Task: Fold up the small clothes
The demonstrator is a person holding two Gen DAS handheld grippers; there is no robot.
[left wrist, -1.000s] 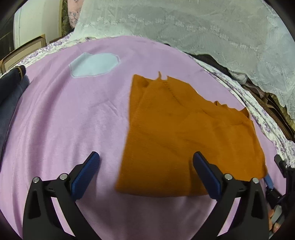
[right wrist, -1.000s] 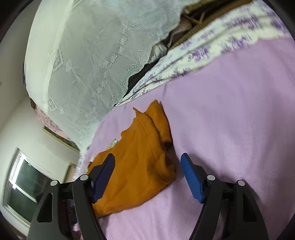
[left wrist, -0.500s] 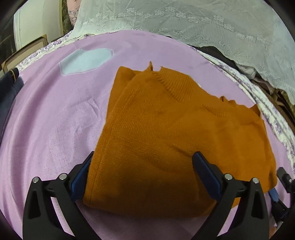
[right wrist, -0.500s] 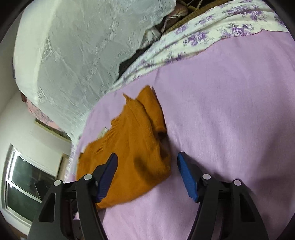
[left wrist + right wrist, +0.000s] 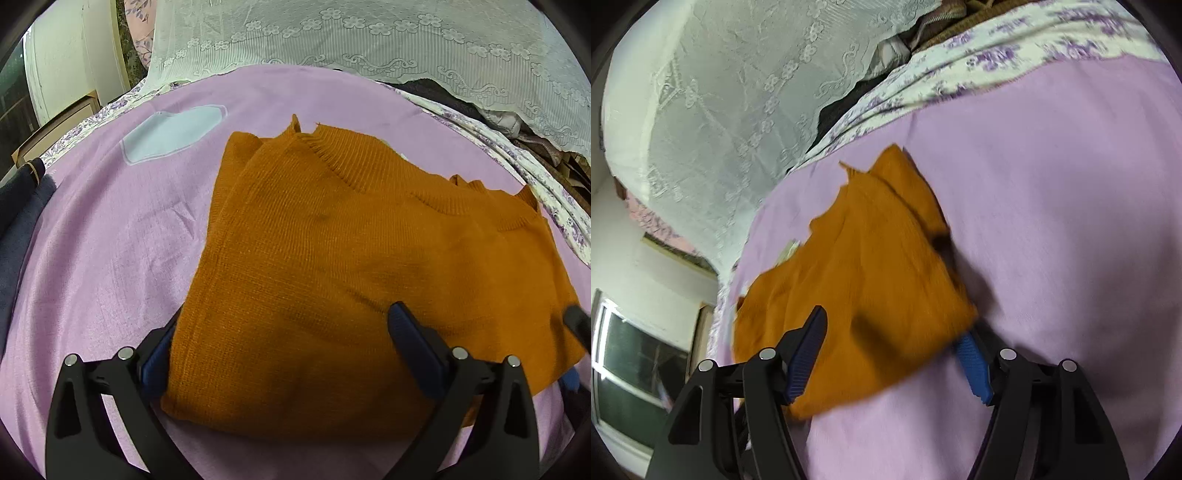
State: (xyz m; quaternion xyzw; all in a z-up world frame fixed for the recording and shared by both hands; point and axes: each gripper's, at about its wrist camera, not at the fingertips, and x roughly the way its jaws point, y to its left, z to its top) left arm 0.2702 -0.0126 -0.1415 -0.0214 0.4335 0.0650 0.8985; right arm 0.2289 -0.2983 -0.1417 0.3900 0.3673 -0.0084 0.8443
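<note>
A folded orange knit sweater [image 5: 354, 266] lies on the lilac sheet [image 5: 110, 229]. My left gripper [image 5: 288, 350] is open, its jaws straddling the sweater's near edge: the left blue pad [image 5: 157, 356] sits under the cloth edge, the right pad [image 5: 413, 347] on top. In the right wrist view the sweater [image 5: 864, 280] fills the middle. My right gripper [image 5: 890, 354] is open, its left pad [image 5: 807, 350] over the cloth and its right pad [image 5: 971, 360] at the sweater's corner. The right gripper's tip shows at the left wrist view's right edge [image 5: 576, 325].
A pale blue patch [image 5: 170, 133] marks the sheet at the back left. Dark blue clothing [image 5: 18, 218] lies at the left edge. A white lace cover [image 5: 369, 40] drapes over things behind the bed. A floral sheet border [image 5: 979, 70] runs along the far side.
Both grippers have moved forward and down to the sweater. Their open jaws now reach around its near edge, where before they hung short of it.
</note>
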